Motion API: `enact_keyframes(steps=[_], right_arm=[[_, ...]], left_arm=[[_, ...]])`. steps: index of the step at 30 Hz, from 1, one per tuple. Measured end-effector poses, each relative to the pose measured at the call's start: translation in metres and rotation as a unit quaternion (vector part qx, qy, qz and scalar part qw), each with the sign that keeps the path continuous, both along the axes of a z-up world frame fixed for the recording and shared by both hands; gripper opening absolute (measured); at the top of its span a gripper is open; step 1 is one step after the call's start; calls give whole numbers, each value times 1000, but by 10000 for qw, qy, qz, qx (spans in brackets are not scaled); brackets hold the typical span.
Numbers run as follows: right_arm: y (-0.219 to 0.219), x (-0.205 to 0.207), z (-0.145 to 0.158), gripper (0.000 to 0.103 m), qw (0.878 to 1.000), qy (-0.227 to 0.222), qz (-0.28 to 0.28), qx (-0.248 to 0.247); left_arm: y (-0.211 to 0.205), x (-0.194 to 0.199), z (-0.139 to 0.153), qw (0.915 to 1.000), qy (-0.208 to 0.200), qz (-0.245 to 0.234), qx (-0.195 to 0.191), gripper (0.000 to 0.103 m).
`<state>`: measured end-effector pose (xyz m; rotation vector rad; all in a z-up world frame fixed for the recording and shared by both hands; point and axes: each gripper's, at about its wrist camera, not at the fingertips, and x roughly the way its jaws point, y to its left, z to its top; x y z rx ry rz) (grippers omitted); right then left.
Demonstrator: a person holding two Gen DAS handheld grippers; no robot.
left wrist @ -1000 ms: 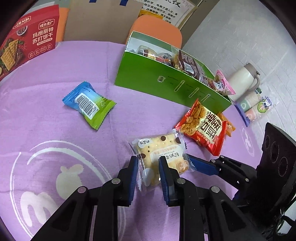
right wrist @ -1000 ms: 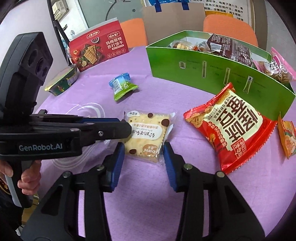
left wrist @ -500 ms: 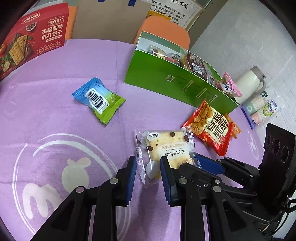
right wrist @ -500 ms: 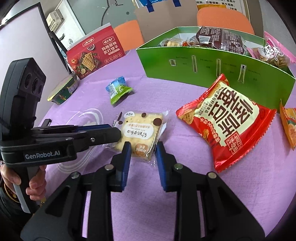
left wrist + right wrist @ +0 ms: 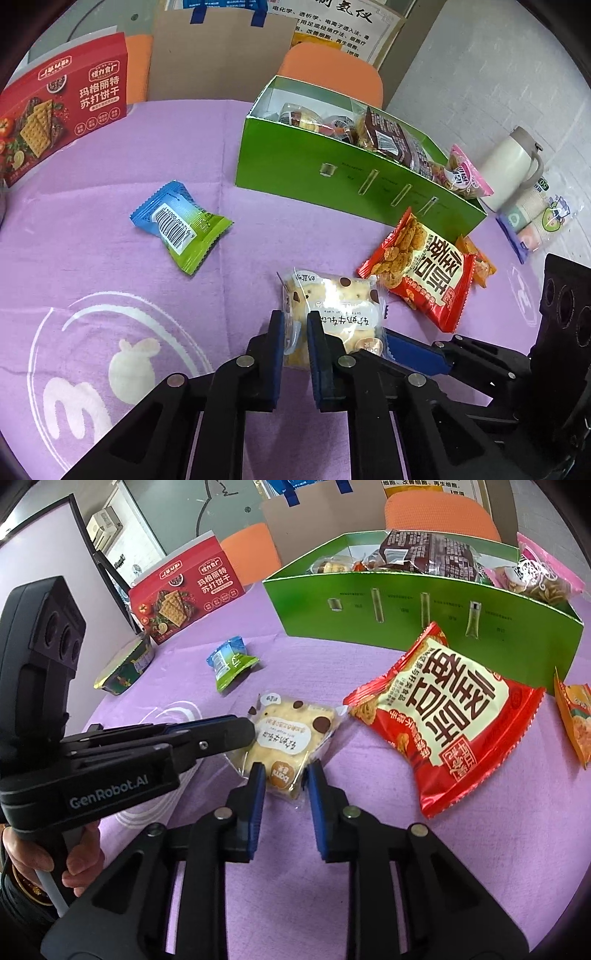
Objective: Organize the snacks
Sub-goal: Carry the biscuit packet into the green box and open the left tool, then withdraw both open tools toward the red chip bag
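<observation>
Both grippers have closed in on one cake pack [image 5: 334, 314] on the purple cloth [image 5: 92, 258]. The left gripper [image 5: 295, 325], jaws apart a second ago, is now clamped on the pack's near-left corner, the wrapper pinched between its blue pads. The right gripper [image 5: 284, 775] has narrowed from a loose straddle and is closing on the pack's near end; its pads look to be just meeting the wrapper (how firmly is hard to tell). The pack has slid a little and lies flat, not yet lifted.

Just right of the right gripper's tips lies a red bag [image 5: 450, 716]; beyond and left of the left gripper's tips, well apart, a blue-green packet [image 5: 181, 225]. Farther ahead of both stands the green box [image 5: 332, 177], already holding several snacks, with a red cracker box [image 5: 55, 129] off to the far left.

The two-sided hold suggests the pack is the next item bound for the green box; a lift is what remains.
</observation>
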<state>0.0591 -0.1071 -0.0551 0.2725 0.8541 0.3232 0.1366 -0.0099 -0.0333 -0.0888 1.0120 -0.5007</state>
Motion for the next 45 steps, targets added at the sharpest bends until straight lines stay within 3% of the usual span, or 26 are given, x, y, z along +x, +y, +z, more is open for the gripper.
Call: enact_keyframes(steps=[8,13,18,21,28,31,32,33,35,36,37,39,42,45], right_arm=[[-12,-5,24,25,9996,-265,-56,103],[-24,6,55,25,9975,-665,-99,236],[-32,32,80,25,9948,-992,-196,87],[-40,57,88,25,9943,-1034,-237,72],[-52,102,94,25,9916,-1207,-415,-201],[-56,122,85,33,9918,-1145,-508,-248],[-55,126,81,42,9916,-1116,-545,-360],[-56,126,79,55,9906,-1152,-576,-461],[-57,122,76,64,9866,-1318,-696,-664],[-59,121,75,66,9853,-1374,-732,-698],[-61,120,73,66,9849,-1394,-762,-685],[-66,119,71,68,9852,-1370,-826,-616],[-66,117,74,71,9854,-1347,-837,-624],[-61,107,81,79,9849,-1370,-767,-737]], left_arm=[[-3,0,25,9996,-116,-58,-262,5],[-10,7,58,9980,-507,-113,-361,5],[-22,32,93,9953,-870,-138,-396,5],[-28,58,103,9950,-887,-151,-424,5],[-41,121,105,9956,-803,29,-476,5],[-44,140,92,9966,-671,77,-471,6],[-44,147,87,9970,-596,98,-486,6],[-45,152,81,9974,-519,120,-482,8],[-45,157,72,9982,-453,85,-395,19],[-44,157,70,9981,-478,77,-382,35],[-42,155,69,9978,-534,125,-366,61],[-34,150,71,9957,-754,388,-385,84],[-25,147,72,9928,-840,587,-628,90],[-22,145,72,9934,-701,693,-583,91]])
